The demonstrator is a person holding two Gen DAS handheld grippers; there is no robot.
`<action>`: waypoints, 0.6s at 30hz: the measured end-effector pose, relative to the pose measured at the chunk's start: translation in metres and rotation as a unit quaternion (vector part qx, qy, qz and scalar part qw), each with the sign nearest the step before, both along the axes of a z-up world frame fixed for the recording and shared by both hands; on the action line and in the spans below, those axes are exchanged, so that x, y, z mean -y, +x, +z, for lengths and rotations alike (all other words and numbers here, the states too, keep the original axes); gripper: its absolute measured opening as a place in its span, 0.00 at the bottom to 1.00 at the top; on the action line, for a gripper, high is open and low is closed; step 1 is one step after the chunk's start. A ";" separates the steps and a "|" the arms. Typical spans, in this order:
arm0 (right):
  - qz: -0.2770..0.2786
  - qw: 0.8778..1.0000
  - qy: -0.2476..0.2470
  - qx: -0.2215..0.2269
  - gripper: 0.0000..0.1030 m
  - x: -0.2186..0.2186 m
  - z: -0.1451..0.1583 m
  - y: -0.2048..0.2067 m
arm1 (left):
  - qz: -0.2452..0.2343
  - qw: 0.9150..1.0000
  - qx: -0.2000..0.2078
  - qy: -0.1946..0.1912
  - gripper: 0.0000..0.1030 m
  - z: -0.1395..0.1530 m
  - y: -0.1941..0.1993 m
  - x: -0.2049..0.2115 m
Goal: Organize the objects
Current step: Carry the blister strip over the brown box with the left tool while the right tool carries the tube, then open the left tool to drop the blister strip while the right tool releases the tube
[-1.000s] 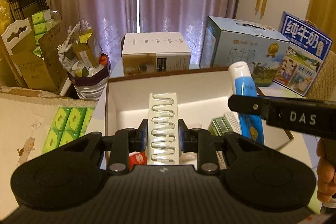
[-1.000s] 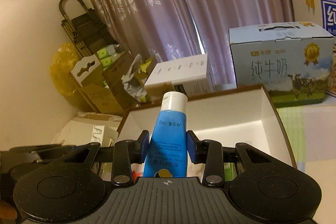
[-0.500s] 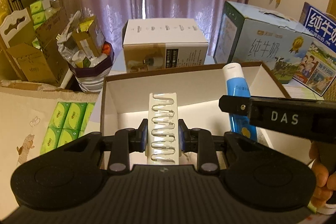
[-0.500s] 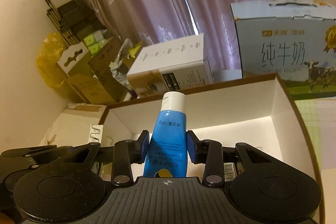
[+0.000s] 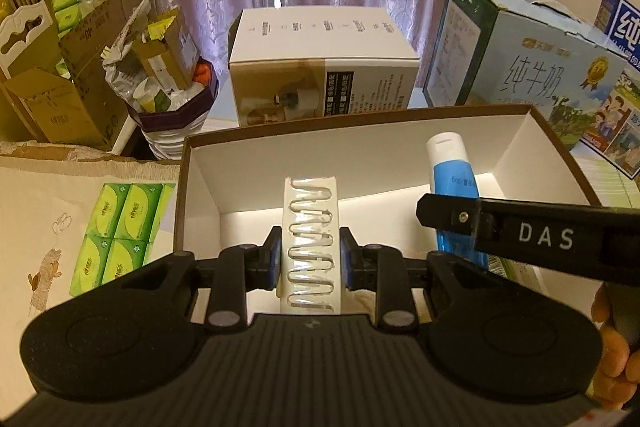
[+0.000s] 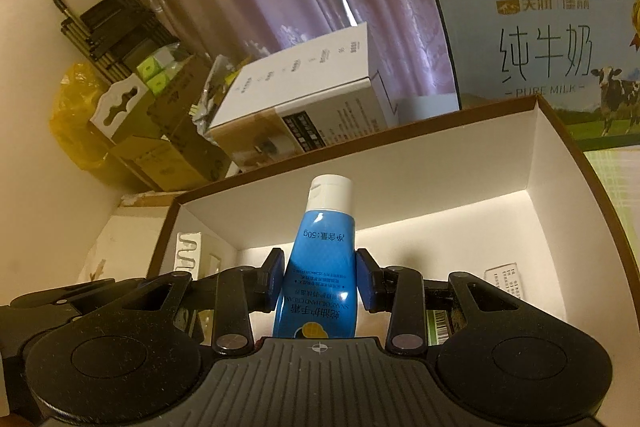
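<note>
Open box (image 5: 552, 131): left tool (image 5: 309, 263) clamps clip card (image 5: 310, 227); right tool (image 6: 320, 281) clamps tube (image 6: 320, 267).

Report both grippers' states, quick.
Left gripper: shut on the white card of clear wavy plastic pieces.
Right gripper: shut on the blue tube with white cap.

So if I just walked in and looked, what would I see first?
Probably the bright blue tube with a white cap, pinched in the right gripper above the open white box. Next, the white card of paper clips clamped in the left gripper over the same box. Behind the box stands a big pale blue milk carton.
</note>
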State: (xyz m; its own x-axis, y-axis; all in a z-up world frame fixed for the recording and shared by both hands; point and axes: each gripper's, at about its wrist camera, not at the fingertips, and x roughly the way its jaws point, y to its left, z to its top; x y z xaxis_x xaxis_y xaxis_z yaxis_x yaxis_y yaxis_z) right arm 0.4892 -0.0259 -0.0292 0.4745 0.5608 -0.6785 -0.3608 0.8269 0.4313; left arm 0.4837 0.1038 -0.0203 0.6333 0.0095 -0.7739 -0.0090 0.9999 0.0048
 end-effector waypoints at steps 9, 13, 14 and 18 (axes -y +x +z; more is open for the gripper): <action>-0.007 1.000 -0.015 -0.004 0.34 -0.002 -0.005 0.009 | 0.004 1.000 -0.018 -0.005 0.23 -0.014 0.011 -0.003; -0.007 1.000 -0.017 -0.003 0.34 -0.003 -0.005 0.011 | 0.005 1.000 -0.015 -0.008 0.25 -0.015 0.012 -0.005; -0.007 1.000 -0.018 -0.003 0.34 -0.003 -0.004 0.010 | 0.006 1.000 -0.015 -0.007 0.27 -0.015 0.012 -0.005; -0.010 1.000 -0.019 -0.004 0.34 -0.003 -0.004 0.011 | 0.009 1.000 -0.014 -0.009 0.30 -0.014 0.014 -0.008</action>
State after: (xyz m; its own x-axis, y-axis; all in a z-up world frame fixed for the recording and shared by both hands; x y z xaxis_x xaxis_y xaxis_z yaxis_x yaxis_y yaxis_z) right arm 0.4997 -0.0230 -0.0335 0.4795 0.5250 -0.7031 -0.3400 0.8498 0.4027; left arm 0.4972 0.1115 -0.0341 0.6110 0.0068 -0.7916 -0.0280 0.9995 -0.0130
